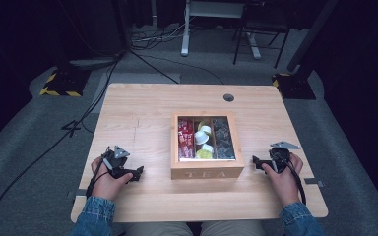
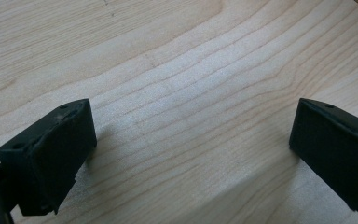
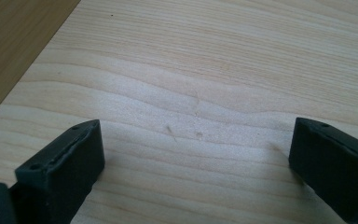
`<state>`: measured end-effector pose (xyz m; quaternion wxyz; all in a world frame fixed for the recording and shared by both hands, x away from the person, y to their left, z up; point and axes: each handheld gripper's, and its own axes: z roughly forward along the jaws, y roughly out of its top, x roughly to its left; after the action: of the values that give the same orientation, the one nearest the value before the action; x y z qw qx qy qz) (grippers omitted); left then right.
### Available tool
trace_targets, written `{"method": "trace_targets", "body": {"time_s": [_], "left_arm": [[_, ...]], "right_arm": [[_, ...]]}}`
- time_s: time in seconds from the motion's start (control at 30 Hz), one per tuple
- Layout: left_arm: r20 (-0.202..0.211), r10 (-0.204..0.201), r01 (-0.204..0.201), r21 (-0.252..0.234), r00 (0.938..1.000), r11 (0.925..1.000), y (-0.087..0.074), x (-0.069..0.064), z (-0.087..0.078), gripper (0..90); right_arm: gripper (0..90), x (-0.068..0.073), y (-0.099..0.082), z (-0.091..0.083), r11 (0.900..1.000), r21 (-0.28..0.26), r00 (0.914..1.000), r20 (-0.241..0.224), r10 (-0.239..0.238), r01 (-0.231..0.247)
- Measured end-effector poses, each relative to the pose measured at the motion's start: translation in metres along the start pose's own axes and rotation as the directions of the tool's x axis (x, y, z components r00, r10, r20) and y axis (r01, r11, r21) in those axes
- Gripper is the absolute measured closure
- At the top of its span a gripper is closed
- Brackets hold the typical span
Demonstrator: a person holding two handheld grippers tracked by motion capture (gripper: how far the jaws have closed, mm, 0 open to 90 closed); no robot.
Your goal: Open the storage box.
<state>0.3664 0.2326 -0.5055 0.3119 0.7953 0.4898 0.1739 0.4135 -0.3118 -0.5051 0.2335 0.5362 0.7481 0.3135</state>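
Both tools parked either side of the tea box, nothing begun.

The left tool [image 1: 139, 172] and right tool [image 1: 255, 162] rest on the wooden worktop [image 1: 138, 118], jaws spread apart and empty, each pointing inward at the wooden tea box [image 1: 206, 169] centred between them and apart from both. The box looks untouched; all the handling is still ahead. Its clear lid seems shut, though glare makes that uncertain. Inside, red packets [image 1: 185, 138] and pale capsules [image 1: 204, 137] show; the dark right compartment is hard to read.
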Motion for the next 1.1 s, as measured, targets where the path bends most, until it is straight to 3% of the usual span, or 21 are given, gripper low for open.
{"method": "trace_targets", "body": {"time_s": [0.13, 0.23, 0.4, 0.5, 0.77, 0.83, 0.9, 0.93, 1.03, 1.07, 1.1], "left_arm": [[-0.001, -0.003, 0.003, -0.007, 1.0000, 1.0000, 0.000, 0.001, -0.004, 9.7], [-0.012, 0.017, -0.017, 0.009, 0.9998, 0.9998, 0.003, 0.002, -0.010, 21.4], [0.007, 0.015, -0.014, -0.046, 0.9999, 0.9988, 0.012, -0.004, -0.024, 23.8], [0.006, 0.037, -0.036, -0.074, 0.9993, 0.9966, 0.020, -0.010, -0.036, 24.3], [0.035, 0.056, -0.052, -0.097, 0.9978, 0.9939, 0.036, -0.027, -0.058, 25.8], [0.024, 0.062, -0.059, -0.089, 0.9978, 0.9943, 0.040, -0.033, -0.061, 28.0], [-0.056, 0.124, -0.126, -0.045, 0.9908, 0.9910, 0.044, -0.039, -0.064, 28.3], [-0.055, 0.138, -0.140, -0.043, 0.9889, 0.9892, 0.046, -0.042, -0.065, 28.3], [0.031, 0.110, -0.108, -0.074, 0.9934, 0.9914, 0.049, -0.049, -0.067, 28.3], [0.074, 0.109, -0.102, -0.091, 0.9913, 0.9907, 0.052, -0.054, -0.069, 28.5], [0.074, 0.109, -0.102, -0.091, 0.9913, 0.9907, 0.052, -0.054, -0.069, 28.5]], "right_arm": [[3.4, 0.000, 0.000, 0.000, 1.0000, 0.000, 1.0000, 0.000, 0.001, -0.001], [3.4, 0.000, 0.000, 0.000, 1.0000, 0.000, 1.0000, -0.001, 0.000, 0.000], [3.4, 0.000, 0.000, 0.000, 1.0000, 0.000, 1.0000, 0.000, 0.000, 0.000], [3.5, 0.000, 0.000, 0.000, 1.0000, 0.000, 1.0000, 0.000, -0.001, 0.001], [3.9, 0.000, 0.000, 0.000, 1.0000, -0.001, 1.0000, -0.003, 0.001, -0.001], [4.0, 0.000, 0.000, -0.001, 1.0000, -0.001, 1.0000, -0.005, -0.001, 0.001], [4.1, 0.000, -0.001, -0.001, 1.0000, -0.002, 1.0000, -0.004, 0.000, 0.000], [4.1, 0.000, -0.001, -0.001, 1.0000, -0.002, 1.0000, -0.004, -0.002, 0.002], [4.1, 0.000, -0.001, -0.001, 1.0000, -0.001, 1.0000, -0.004, 0.000, 0.000], [4.1, 0.000, -0.001, -0.001, 1.0000, -0.001, 1.0000, -0.004, 0.000, 0.000], [4.1, 0.000, -0.001, -0.001, 1.0000, -0.001, 1.0000, -0.005, -0.002, 0.002]]}}
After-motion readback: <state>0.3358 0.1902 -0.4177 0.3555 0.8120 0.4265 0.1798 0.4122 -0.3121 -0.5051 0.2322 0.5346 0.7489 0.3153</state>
